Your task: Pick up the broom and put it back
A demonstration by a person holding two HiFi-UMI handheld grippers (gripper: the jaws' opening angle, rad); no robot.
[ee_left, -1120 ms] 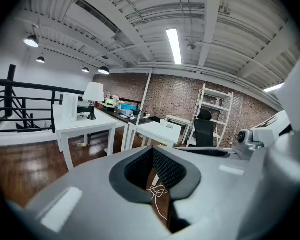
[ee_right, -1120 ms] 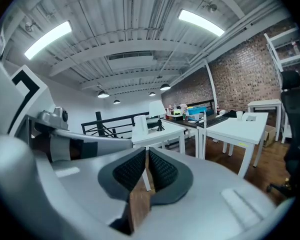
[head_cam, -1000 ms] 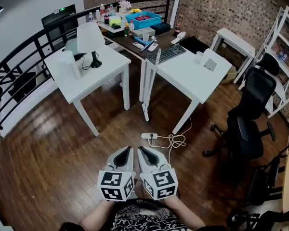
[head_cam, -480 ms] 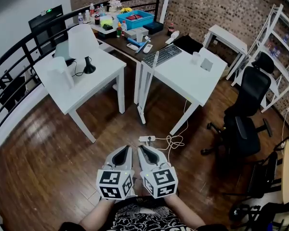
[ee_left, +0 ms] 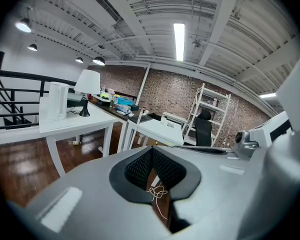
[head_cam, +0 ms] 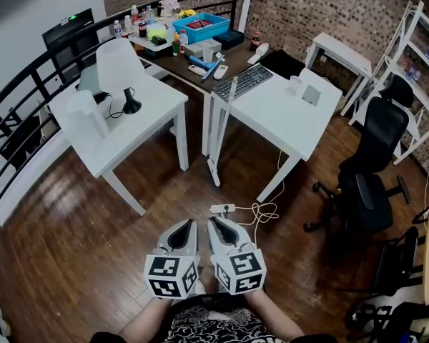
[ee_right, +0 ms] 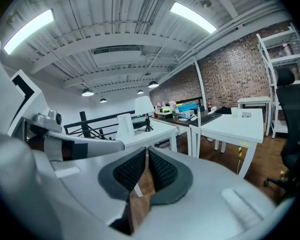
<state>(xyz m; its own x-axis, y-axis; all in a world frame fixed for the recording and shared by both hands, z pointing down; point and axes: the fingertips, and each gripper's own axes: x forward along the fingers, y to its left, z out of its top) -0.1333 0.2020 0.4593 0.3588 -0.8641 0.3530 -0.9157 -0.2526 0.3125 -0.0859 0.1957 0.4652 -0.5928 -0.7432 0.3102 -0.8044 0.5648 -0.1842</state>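
Both grippers sit low and close to the person's body, side by side and pointing ahead across the floor (head_cam: 71,249); this looks like a carrying pose for the approach, not a reach, since the broom (head_cam: 222,131) is well apart from them. The left gripper (head_cam: 188,224) has its jaws drawn together at the tips with nothing between them; only floor and a cable (head_cam: 261,211) show through the gap behind the tips. The right gripper (head_cam: 213,222) is likewise closed and empty; neither touches anything. Closed jaws probably keep the tools compact on the way; they will need to open before any grab.

The broom leans in the gap between the two white desks, propped against the edge of the right desk (head_cam: 286,120), its top beside the keyboard (head_cam: 243,82) and its foot on the floor just beyond the power strip (head_cam: 222,209). It is thin, pale and long; the head is small and hard to make out; a slim handle like this likely suits a pinch partway up.
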